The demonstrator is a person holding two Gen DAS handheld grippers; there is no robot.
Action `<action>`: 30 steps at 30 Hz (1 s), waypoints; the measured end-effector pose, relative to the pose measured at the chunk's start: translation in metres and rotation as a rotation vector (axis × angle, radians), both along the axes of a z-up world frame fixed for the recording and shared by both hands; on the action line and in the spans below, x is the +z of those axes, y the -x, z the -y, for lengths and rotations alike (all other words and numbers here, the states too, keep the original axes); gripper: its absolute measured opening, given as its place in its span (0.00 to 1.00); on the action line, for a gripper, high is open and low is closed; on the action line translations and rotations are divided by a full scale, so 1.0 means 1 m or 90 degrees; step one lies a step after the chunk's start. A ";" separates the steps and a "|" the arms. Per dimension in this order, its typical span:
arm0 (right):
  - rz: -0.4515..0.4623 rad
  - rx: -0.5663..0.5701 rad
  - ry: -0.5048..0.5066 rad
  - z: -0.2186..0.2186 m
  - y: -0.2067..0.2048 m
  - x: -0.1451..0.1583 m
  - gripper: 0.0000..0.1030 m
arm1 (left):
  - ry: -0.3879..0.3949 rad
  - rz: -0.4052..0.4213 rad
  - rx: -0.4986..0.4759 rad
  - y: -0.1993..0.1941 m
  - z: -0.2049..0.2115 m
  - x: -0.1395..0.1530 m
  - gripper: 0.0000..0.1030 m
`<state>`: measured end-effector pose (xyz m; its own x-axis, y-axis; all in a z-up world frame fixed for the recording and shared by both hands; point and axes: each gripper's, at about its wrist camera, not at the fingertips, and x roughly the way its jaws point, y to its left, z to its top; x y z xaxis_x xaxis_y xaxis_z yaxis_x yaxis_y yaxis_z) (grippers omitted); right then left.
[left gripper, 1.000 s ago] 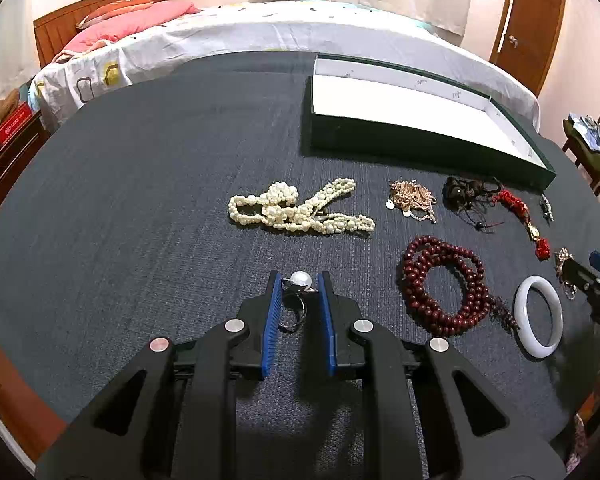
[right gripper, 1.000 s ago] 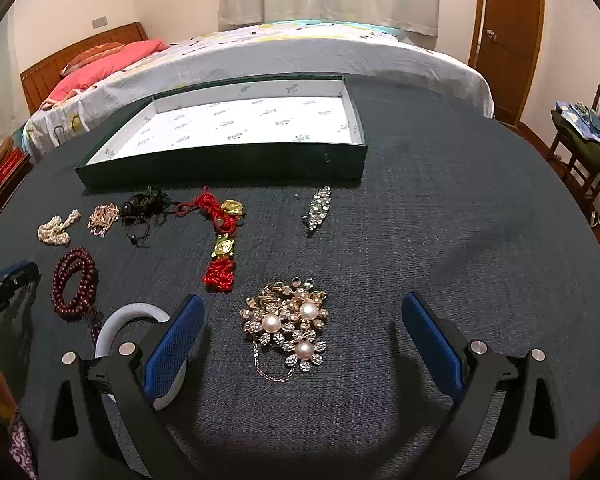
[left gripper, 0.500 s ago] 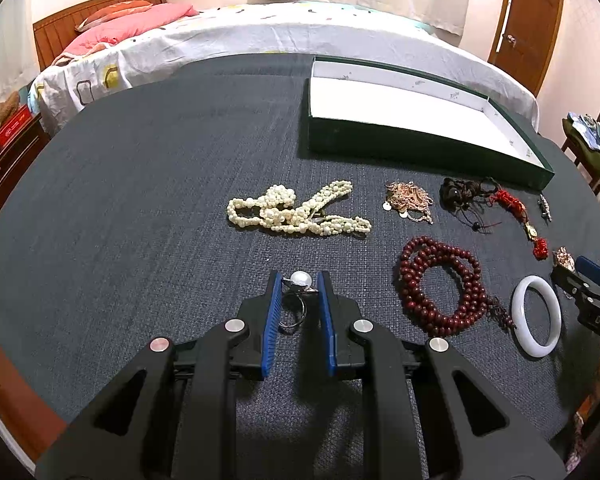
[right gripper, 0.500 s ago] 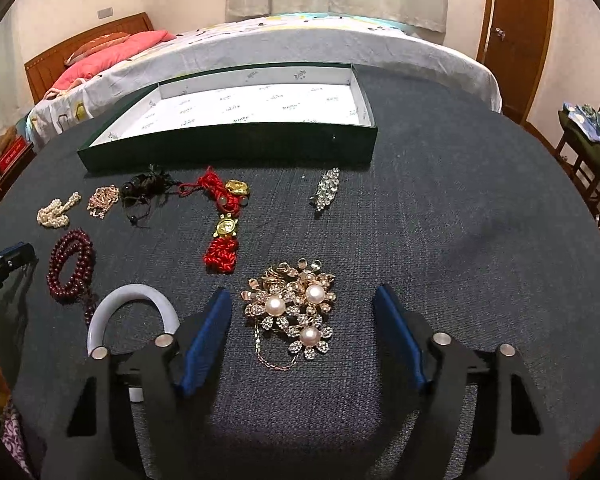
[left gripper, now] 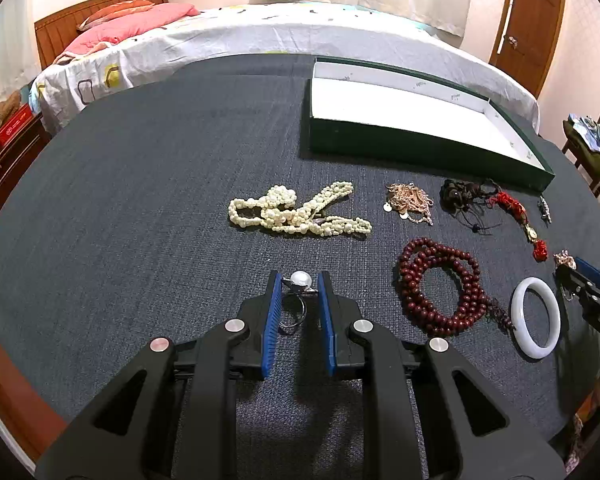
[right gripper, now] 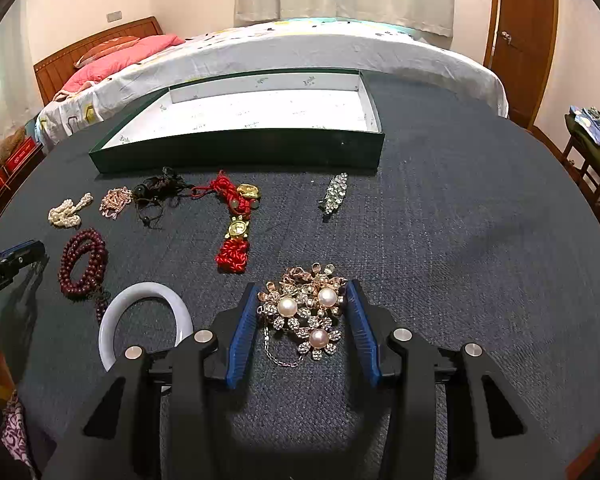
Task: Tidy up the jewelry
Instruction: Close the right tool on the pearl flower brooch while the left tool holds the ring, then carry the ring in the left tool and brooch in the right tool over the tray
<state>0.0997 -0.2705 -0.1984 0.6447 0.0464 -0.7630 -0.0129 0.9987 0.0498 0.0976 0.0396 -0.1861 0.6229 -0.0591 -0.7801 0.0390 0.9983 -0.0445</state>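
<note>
My left gripper (left gripper: 298, 280) is shut on a pearl ring (left gripper: 300, 281), held just above the dark table. My right gripper (right gripper: 303, 292) is closed around a gold flower brooch with three pearls (right gripper: 306, 310), its blue pads touching both sides. A green tray with white lining (right gripper: 240, 152) stands at the back, also in the left wrist view (left gripper: 420, 144). On the table lie a white pearl necklace (left gripper: 296, 212), dark red beads (left gripper: 440, 288), a white bangle (left gripper: 536, 316), a red knotted charm (right gripper: 236, 216) and a crystal clip (right gripper: 334, 194).
A small pink-gold chain (left gripper: 410, 200) and a black cord piece (left gripper: 460, 196) lie in front of the tray. A bed (left gripper: 260, 36) stands behind the table, a chair with clothes (right gripper: 596, 140) at the right, and a wooden door (right gripper: 524, 32) beyond.
My right gripper has moved forward over the brooch and its fingers have closed from wide open onto its sides. My left gripper keeps hold of the ring.
</note>
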 end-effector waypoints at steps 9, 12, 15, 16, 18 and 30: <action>0.013 -0.003 -0.005 0.002 0.004 0.011 0.43 | 0.000 0.007 -0.001 0.000 0.001 0.005 0.18; 0.028 -0.002 -0.005 0.002 0.006 0.020 0.43 | -0.001 0.013 -0.001 0.001 0.002 0.009 0.18; 0.045 0.000 -0.006 0.002 0.006 0.032 0.43 | 0.002 0.018 -0.002 0.002 0.003 0.012 0.18; 0.050 0.001 -0.007 0.002 0.007 0.035 0.43 | 0.003 0.022 -0.003 0.003 0.004 0.016 0.18; 0.064 0.004 -0.008 0.002 0.007 0.045 0.43 | 0.005 0.033 -0.006 0.002 0.006 0.023 0.18; 0.142 0.021 -0.016 0.001 -0.017 0.094 0.43 | 0.026 0.100 -0.043 -0.026 0.029 0.073 0.18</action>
